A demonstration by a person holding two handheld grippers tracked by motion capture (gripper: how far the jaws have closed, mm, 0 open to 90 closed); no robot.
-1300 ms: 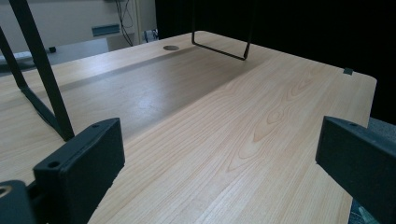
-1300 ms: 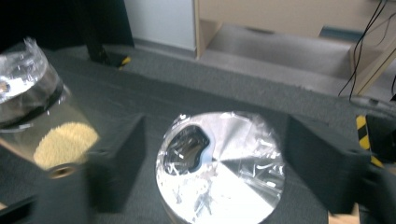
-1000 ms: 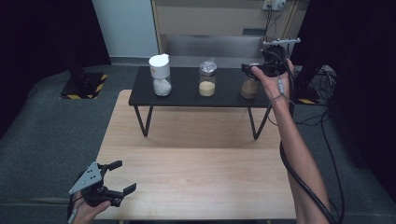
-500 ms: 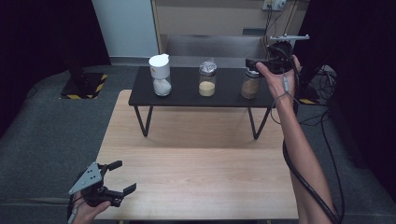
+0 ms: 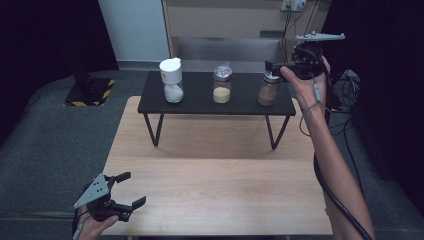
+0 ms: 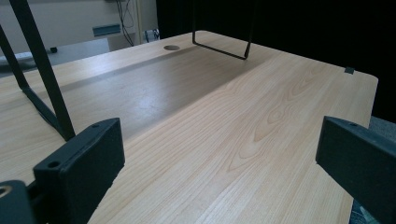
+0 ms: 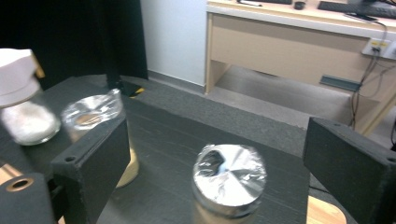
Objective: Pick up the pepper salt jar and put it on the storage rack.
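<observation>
The right gripper (image 5: 272, 65) hung above the far right end of the black shelf (image 5: 200, 102), held up in the person's right hand (image 5: 306, 80) with the forearm stretched across the right side of the wooden table (image 5: 215, 175). Its jaws stood wide apart and pinched nothing. In the right gripper view the brown jar (image 7: 229, 186) sat low between them, its foil-covered top facing up and clear of both jaws (the pads on either side were well off the foil). From the high view that brown jar (image 5: 269, 90) stood on the shelf just below and beside the gripper's tip, upright and untouched.

Two more jars shared the shelf. The yellow jar (image 5: 221, 87), also foil-topped, stood in the middle, and the white-lidded jar (image 5: 172, 82) with white grains stood at the left end; the three were spaced well apart in a row. In the right gripper view the yellow jar (image 7: 91, 112) showed partly behind the left jaw, and the white-lidded jar (image 7: 23, 107) at the far left edge.

The left gripper (image 5: 127, 189) rested low at the near left corner of the table, in the person's left hand (image 5: 92, 225). Its jaws were spread too, with bare wood between them in the left gripper view.
</observation>
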